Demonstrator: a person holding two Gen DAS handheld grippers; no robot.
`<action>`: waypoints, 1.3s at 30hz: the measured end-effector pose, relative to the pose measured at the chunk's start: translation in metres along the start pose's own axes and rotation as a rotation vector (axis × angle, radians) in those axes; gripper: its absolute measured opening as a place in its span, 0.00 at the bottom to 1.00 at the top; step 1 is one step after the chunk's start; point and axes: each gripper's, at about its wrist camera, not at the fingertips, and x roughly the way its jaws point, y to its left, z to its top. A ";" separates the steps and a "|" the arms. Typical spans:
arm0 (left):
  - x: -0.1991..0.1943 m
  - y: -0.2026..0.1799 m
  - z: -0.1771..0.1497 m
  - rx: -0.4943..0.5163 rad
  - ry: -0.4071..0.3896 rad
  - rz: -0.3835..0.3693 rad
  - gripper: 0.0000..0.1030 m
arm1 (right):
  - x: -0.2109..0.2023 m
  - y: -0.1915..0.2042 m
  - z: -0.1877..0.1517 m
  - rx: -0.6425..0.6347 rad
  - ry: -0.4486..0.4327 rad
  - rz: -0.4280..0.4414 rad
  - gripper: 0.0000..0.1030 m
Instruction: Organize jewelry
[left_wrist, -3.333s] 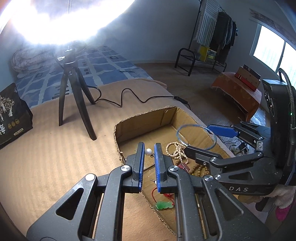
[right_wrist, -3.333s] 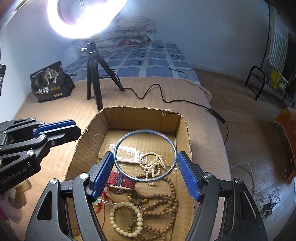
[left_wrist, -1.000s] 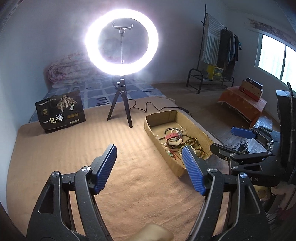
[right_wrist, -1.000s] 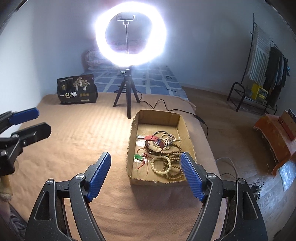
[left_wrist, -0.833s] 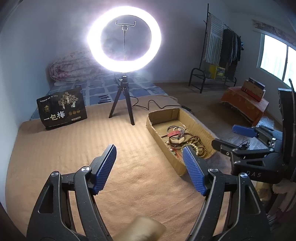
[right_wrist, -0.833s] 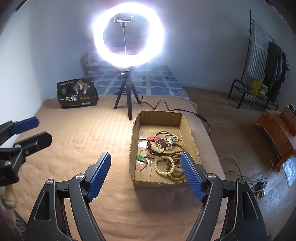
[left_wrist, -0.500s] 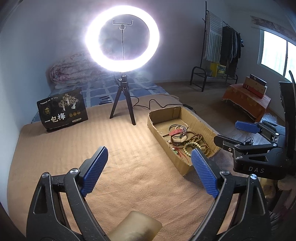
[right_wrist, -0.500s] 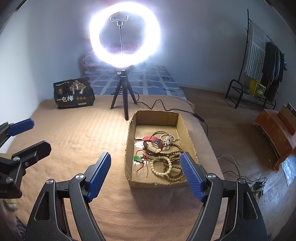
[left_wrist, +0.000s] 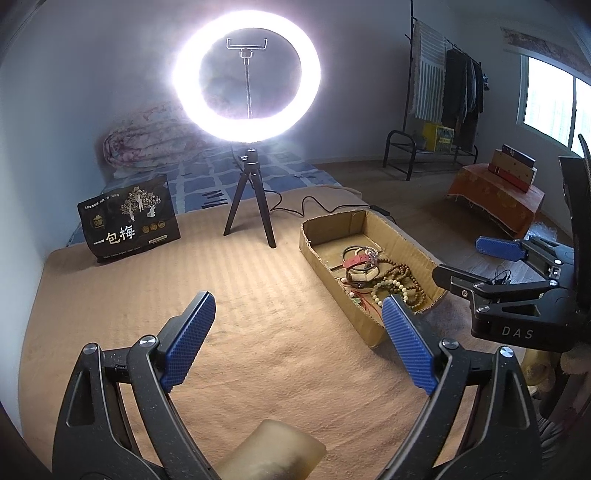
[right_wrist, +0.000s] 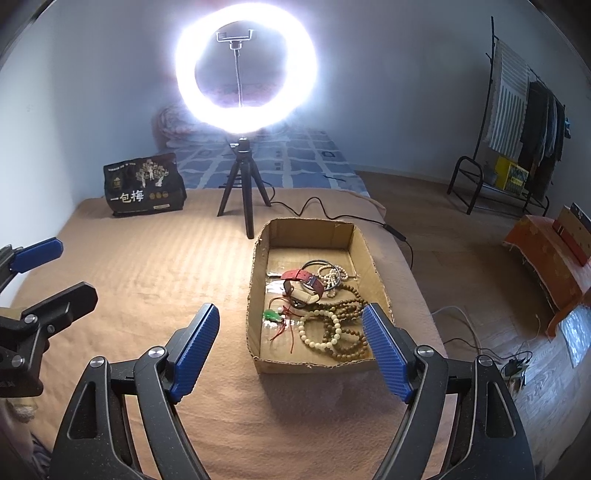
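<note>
You've got all visible jewelry in the shallow brown cardboard box (right_wrist: 369, 254) at frame centre, w/ left gripper (left_wrist: 297, 332) & right gripper (right_wrist: 290, 347) both spread, empty, so looks near done.

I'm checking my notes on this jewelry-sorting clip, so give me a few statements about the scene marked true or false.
1. The red-strapped watch lies inside the cardboard box. True.
2. The right gripper holds a bead bracelet. False: its jaws stand open and empty, short of the box.
3. The ring light is switched off. False: it glows brightly on its tripod.
4. The left gripper is open over bare blanket. True.
5. The green pendant lies outside the box. False: it is inside.
</note>
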 end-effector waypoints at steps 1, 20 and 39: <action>0.000 0.000 0.000 0.001 0.001 0.001 0.91 | 0.000 -0.001 0.000 0.003 0.001 0.001 0.77; 0.003 -0.001 -0.003 0.006 0.012 0.036 0.91 | 0.004 -0.001 -0.001 0.004 0.015 0.001 0.77; -0.002 0.003 -0.004 -0.014 0.013 0.092 1.00 | 0.010 0.005 -0.004 -0.016 0.036 -0.005 0.77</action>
